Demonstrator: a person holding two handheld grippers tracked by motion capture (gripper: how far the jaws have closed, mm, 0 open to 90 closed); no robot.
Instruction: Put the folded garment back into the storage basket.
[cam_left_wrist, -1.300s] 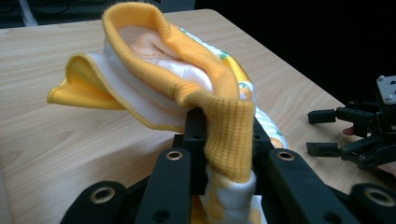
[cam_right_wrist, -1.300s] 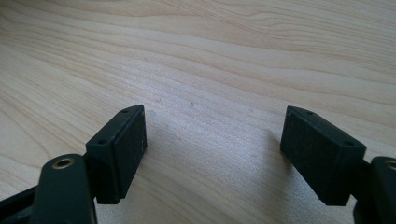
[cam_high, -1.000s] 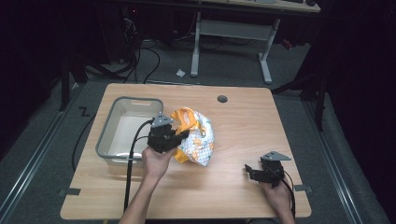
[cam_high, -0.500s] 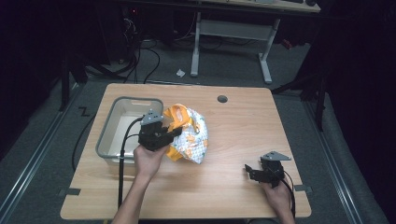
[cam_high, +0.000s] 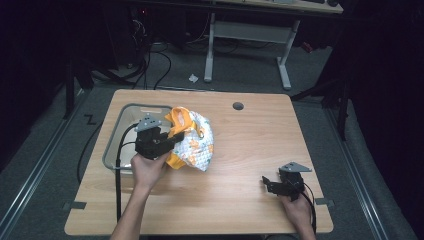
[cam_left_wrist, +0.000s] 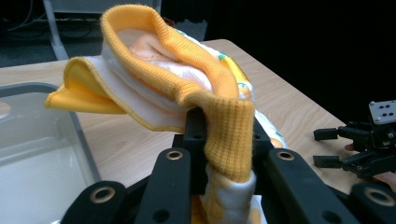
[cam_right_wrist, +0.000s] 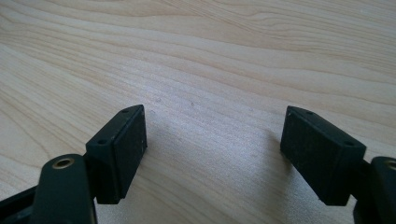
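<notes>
Orange-yellow ribbed trim on the garment, white lining inside, white body cloth printed with small orange and yellow motifs, a touch of green among them. Pale grey, half-clear walls on the bin. Light wood grain across the table, wavy darker lines through tan, one round dark grey hole near the far edge. Black all over the left gripper, with brass-coloured rivets at the joints and a grey plate on top. Black likewise on the right gripper, matt pads, brass rivets, grey plate. Black cables. Grey floor, white desk legs beyond, dark surroundings.
</notes>
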